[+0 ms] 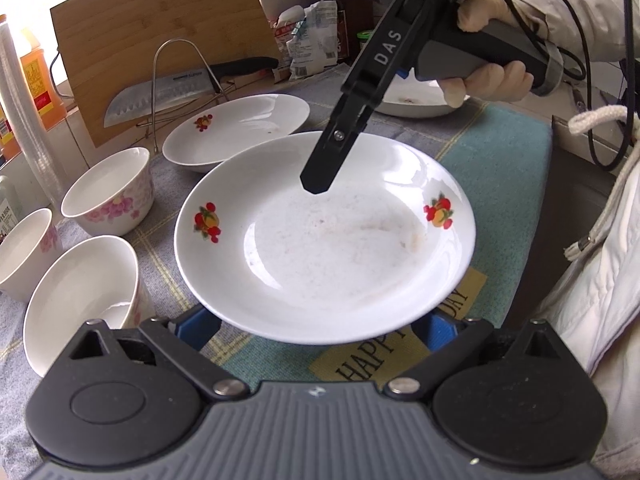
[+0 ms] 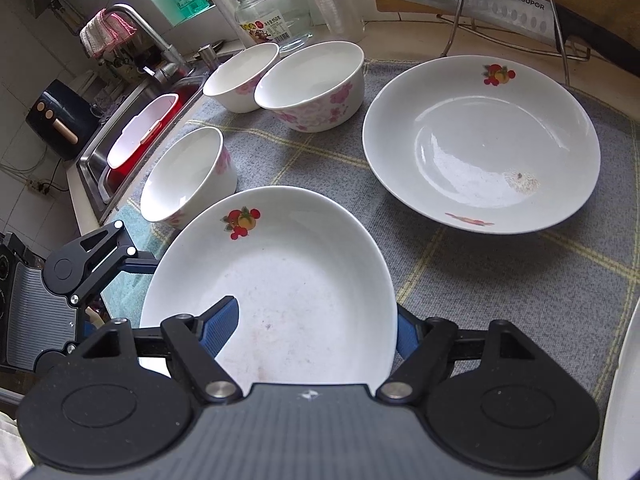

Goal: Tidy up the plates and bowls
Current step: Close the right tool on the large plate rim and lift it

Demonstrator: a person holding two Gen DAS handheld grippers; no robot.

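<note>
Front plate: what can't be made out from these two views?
- Left wrist: front plate covers the left gripper jaws; grip unclear.
- Left wrist: right gripper hides most of the far plate.
- Right wrist: frame edge cuts off another plate.

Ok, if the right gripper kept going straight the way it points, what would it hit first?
The stained fruit-print plate: the right gripper straddles its rim, pointing down into it. How close it is, I can't tell.

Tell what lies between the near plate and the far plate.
Only bare checked cloth, between near plate and far plate; the right wrist view shows it.
</note>
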